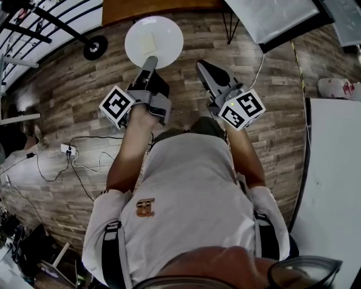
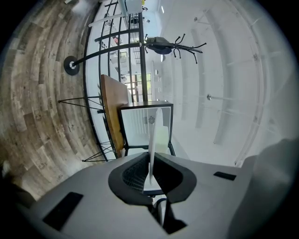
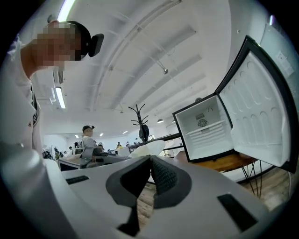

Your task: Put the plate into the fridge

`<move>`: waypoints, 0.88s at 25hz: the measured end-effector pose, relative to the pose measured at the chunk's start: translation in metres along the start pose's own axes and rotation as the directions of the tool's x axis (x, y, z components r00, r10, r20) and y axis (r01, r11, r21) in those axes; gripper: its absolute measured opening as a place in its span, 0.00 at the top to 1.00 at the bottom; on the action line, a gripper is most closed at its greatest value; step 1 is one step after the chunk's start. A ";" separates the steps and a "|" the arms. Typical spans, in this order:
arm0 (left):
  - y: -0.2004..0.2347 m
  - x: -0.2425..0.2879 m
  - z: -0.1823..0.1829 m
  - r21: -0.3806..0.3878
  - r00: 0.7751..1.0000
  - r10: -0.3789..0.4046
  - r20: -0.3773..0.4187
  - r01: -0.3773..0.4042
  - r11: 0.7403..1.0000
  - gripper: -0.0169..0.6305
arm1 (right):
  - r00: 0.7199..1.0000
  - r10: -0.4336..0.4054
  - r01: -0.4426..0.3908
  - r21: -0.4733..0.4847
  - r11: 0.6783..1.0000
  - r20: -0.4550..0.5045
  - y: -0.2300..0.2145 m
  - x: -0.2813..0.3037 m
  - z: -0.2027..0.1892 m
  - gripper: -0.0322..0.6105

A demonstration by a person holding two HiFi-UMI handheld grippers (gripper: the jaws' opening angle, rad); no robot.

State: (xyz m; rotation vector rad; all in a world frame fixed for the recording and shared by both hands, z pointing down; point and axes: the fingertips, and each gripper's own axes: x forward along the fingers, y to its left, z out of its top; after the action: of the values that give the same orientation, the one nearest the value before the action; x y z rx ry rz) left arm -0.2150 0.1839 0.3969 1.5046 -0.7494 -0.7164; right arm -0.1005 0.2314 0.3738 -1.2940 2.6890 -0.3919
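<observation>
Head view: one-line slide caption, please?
Left gripper holds a white plate by its rim over the wooden floor; right gripper shut and empty.

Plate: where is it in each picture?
Head view: plate top centre, in the left claw.
Left gripper view: plate edge-on, centre, pinched.
Right gripper view: plate low centre, just beyond the right claw.
Shared landmark: wooden table.

Open-plan office, lab-ish. People [image 3: 86, 135] seated at desks [image 3: 79, 161] far back, strip lights [image 3: 60, 97] on a white ceiling [image 3: 154, 56], coat stand [image 3: 140, 122], wood-plank floor [image 1: 67, 96] with a power strip [image 1: 69, 149] and loose cables [image 1: 84, 167]. Mini fridge [image 3: 205, 128], door open, sits on a wooden table [image 3: 224, 162] with hairpin legs.
</observation>
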 end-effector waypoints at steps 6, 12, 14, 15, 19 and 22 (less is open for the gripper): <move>0.006 0.001 0.014 -0.001 1.000 0.018 -0.002 -0.018 1.000 0.93 | 1.000 -0.029 0.029 -0.036 0.999 -0.011 -0.004 0.010 -0.007 0.90; 0.011 0.022 0.014 -0.003 0.999 0.038 -0.006 -0.038 0.999 0.93 | 0.999 -0.032 0.031 -0.069 0.997 -0.019 -0.023 0.018 -0.007 0.90; 0.009 0.023 0.014 0.009 0.999 0.033 -0.006 -0.033 0.999 0.93 | 1.000 -0.029 0.028 -0.065 0.998 -0.011 -0.023 0.019 -0.007 0.90; 0.008 0.023 0.015 0.015 1.000 0.030 -0.005 -0.030 0.999 0.93 | 1.000 -0.027 0.027 -0.061 0.998 -0.007 -0.024 0.020 -0.007 0.90; 0.010 0.060 0.023 0.022 0.999 0.039 0.011 -0.039 0.999 0.93 | 1.000 -0.005 0.005 -0.072 0.997 -0.005 -0.056 0.039 0.004 0.90; 0.016 0.103 0.025 0.023 0.998 0.056 0.021 -0.057 0.998 0.93 | 1.000 0.006 -0.007 -0.089 0.996 -0.008 -0.097 0.055 0.013 0.90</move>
State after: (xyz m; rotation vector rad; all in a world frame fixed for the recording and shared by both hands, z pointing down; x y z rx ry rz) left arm -0.1746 0.0856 0.4108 1.4933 -0.8150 -0.6833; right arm -0.0594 0.1276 0.3888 -1.3086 2.7453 -0.2801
